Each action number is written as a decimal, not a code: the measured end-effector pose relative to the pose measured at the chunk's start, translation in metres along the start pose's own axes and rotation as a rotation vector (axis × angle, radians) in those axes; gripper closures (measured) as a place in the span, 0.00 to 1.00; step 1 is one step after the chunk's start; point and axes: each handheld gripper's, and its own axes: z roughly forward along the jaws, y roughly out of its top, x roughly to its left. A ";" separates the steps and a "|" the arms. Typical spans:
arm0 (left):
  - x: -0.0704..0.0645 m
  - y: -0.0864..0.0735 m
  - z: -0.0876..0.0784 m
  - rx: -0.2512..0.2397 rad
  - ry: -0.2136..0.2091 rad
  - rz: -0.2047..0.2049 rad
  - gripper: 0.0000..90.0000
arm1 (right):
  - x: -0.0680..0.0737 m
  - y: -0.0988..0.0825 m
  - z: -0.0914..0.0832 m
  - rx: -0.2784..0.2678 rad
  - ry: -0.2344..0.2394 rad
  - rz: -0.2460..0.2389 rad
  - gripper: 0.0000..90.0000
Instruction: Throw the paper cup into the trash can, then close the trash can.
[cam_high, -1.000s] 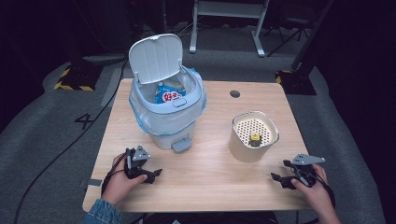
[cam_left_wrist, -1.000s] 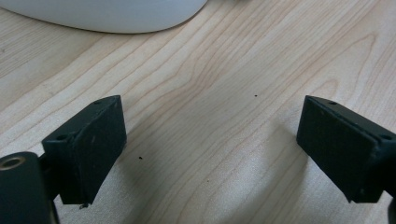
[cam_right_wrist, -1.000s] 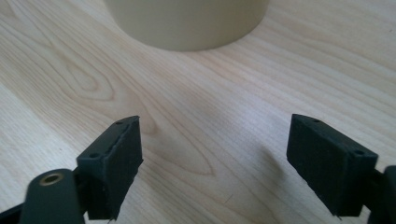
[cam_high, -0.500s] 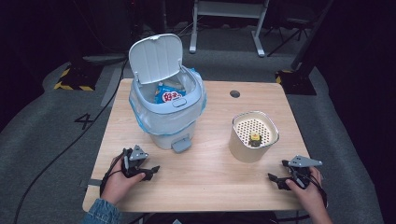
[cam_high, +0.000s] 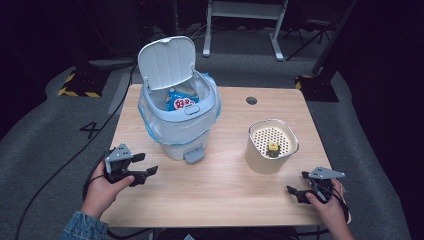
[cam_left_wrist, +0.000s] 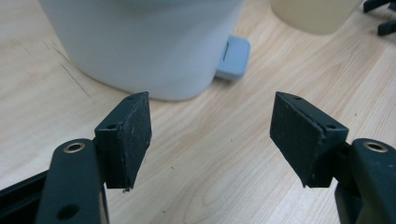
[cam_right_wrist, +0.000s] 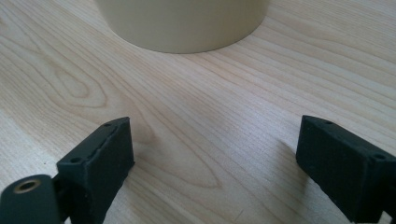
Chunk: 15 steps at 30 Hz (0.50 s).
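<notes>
Left gripper (cam_high: 145, 164), jaws apart and empty after closing slightly, points toward the pedal bin (cam_high: 178, 117) just ahead.

A light wooden tabletop (cam_high: 225, 190) stands on grey floor (cam_high: 60, 120), a white metal stand (cam_high: 245, 20) behind it.

— What do we see around the wooden table (cam_high: 220, 200)?

— We see grey carpet (cam_high: 60, 150) with a white "4" (cam_high: 91, 130) marked left of it, and yellow-black hazard tape (cam_high: 75, 91) farther back.

— And behind?

— We make out a white metal frame (cam_high: 245, 20) on the floor; beyond it the room lies dark.
</notes>
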 end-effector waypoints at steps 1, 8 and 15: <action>0.001 0.003 -0.004 -0.006 0.002 0.004 0.33 | 0.000 0.000 0.000 0.000 0.000 0.000 0.13; 0.006 0.025 -0.023 -0.059 -0.001 0.002 0.33 | 0.000 0.000 0.000 0.000 0.000 0.000 0.13; 0.013 0.052 -0.042 -0.074 0.025 0.042 0.32 | 0.001 0.000 0.000 -0.002 -0.001 -0.002 0.14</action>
